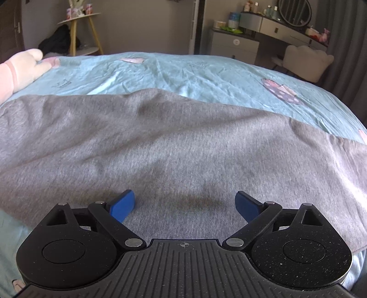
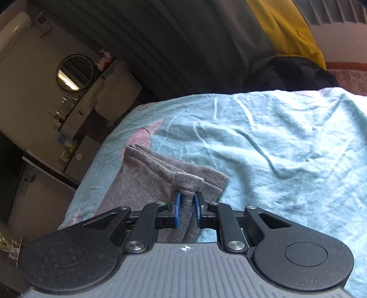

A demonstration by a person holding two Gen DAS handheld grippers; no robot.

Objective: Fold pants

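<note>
Grey knit pants lie spread across a light blue bedsheet. My left gripper is open just above the pants, its blue fingers wide apart, holding nothing. In the right wrist view my right gripper is shut on a bunched fold of the grey pants near their ribbed end, lifted slightly off the blue sheet.
A pink plush toy lies at the bed's far left. Beyond the bed stand a yellow side table, grey drawers, a vanity with a round mirror and a pale chair. Dark and yellow cloth lies past the bed.
</note>
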